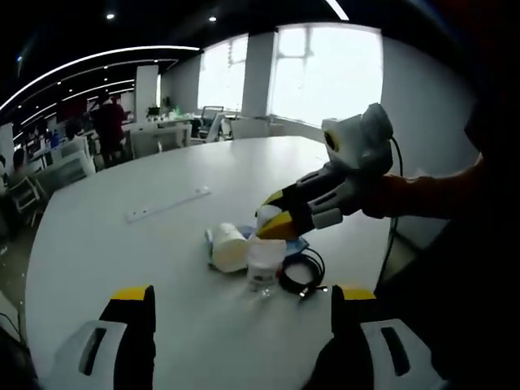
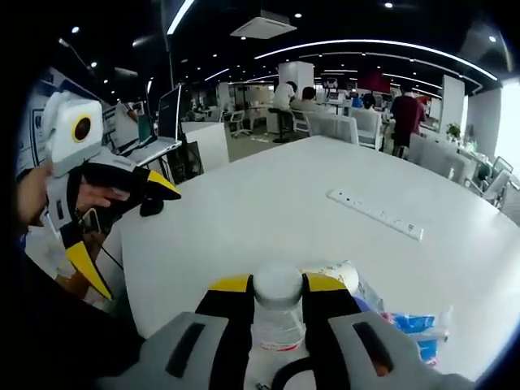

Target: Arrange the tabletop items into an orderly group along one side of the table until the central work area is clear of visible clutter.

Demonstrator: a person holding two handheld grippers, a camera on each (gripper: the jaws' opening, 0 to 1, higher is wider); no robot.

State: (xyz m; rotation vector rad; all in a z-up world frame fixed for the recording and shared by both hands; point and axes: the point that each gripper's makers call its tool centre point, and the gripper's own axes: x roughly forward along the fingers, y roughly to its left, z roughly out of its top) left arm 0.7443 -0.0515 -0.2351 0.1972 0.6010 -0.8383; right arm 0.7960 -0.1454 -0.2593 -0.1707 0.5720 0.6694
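Observation:
A small clear bottle point(image 2: 277, 318) with a white cap stands between my right gripper's point(image 2: 278, 284) yellow-tipped jaws, which are shut on it near the top. In the left gripper view the same bottle point(image 1: 266, 264) stands on the white table point(image 1: 162, 268), with the right gripper point(image 1: 273, 216) reaching in from the right. Beside the bottle lie a white roll point(image 1: 229, 246), a blue packet point(image 1: 213, 236) and a coiled black cable point(image 1: 303, 273). My left gripper point(image 1: 244, 296) hovers open, short of this cluster. It appears at the table's left edge point(image 2: 128, 229) in the right gripper view.
A long white power strip point(image 2: 375, 213) lies farther out on the table; it also shows as the strip point(image 1: 167, 204) beyond the cluster. The white roll point(image 2: 335, 273) and blue packet point(image 2: 411, 325) lie right of the bottle. Desks, chairs and people fill the office behind.

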